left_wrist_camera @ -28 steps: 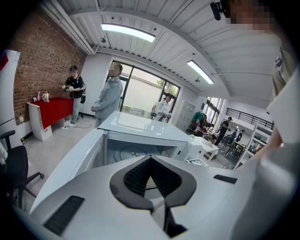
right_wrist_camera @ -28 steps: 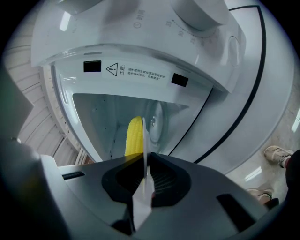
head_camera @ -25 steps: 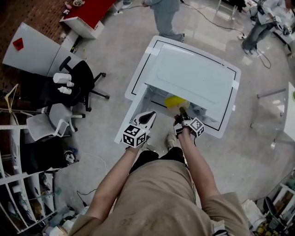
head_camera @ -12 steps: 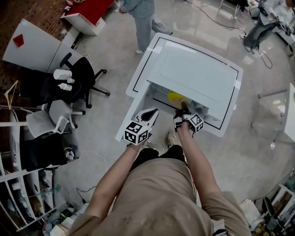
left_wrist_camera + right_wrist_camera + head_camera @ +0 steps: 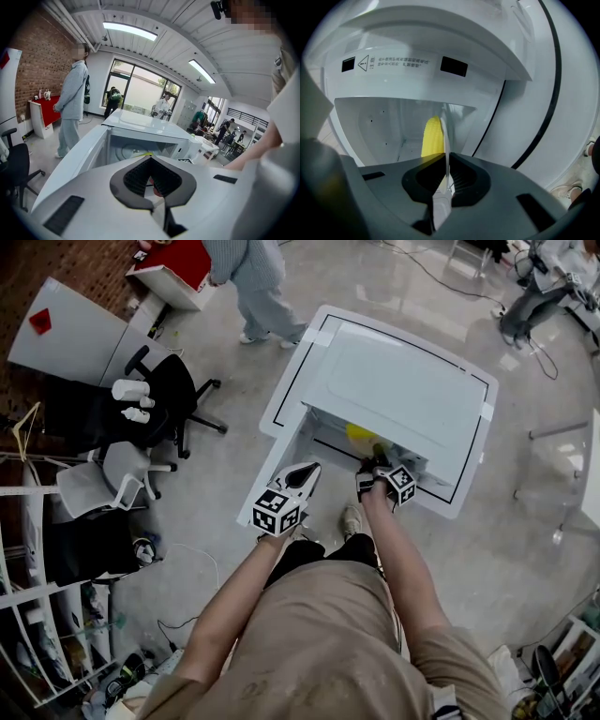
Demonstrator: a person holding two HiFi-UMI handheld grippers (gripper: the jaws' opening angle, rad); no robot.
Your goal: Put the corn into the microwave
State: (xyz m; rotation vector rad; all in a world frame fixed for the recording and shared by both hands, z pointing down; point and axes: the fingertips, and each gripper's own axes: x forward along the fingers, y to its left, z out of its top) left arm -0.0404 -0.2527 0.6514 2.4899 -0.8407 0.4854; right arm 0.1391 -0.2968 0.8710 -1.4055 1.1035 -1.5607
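Right hand-held gripper [image 5: 375,463], in the head view, reaches at the open microwave [image 5: 403,390] with the yellow corn [image 5: 359,435] at its mouth. The left hand-held gripper [image 5: 302,474] hangs beside it, empty. Left gripper view: jaws together, cavity bare. Right gripper view: jaws pinch a thin white strip at the corn's end. The corn is inside the opening, apparently not yet set down. What the strip is cannot be told.

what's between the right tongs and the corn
A thin white strip, seen edge-on, is clamped in the right tongs. The corn lies right beside its left face, past the tips. This shows in the right gripper view.
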